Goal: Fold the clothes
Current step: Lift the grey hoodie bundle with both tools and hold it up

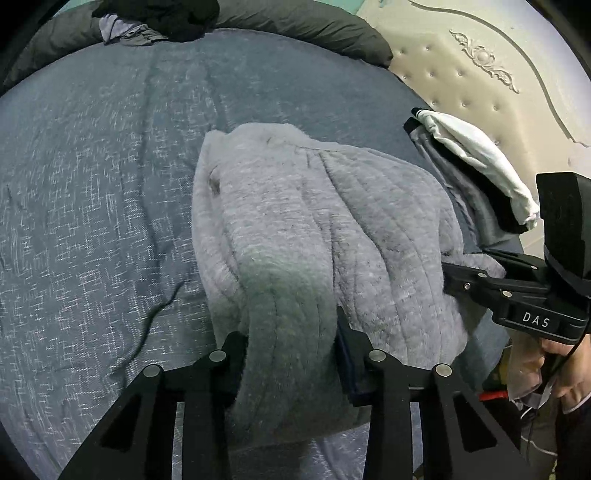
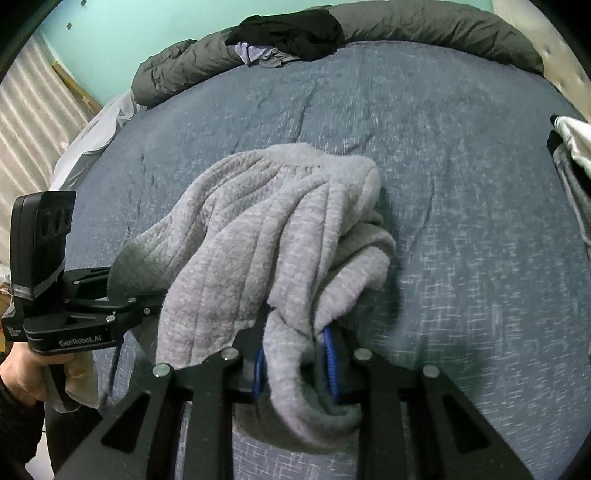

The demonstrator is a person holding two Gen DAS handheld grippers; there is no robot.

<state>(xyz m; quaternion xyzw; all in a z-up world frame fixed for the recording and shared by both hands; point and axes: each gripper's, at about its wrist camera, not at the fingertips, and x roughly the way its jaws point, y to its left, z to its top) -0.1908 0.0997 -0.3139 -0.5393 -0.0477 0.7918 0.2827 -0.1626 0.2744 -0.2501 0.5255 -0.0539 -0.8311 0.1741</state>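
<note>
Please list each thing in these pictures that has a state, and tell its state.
left gripper: shut on grey fleece garment
right gripper: shut on grey fleece garment
grey fleece garment: bunched, lifted at the near edge, not folded
black garment: crumpled at the bed's far edge
white cloth: draped on a dark pile

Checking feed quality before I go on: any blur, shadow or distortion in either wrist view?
Left wrist view: strong fisheye bending, bedspread weave streaked by motion blur, grey fleece garment shaded near the jaws. Right wrist view: same bending, bedspread streaked too, the garment casting a dark shadow on its right side.
</note>
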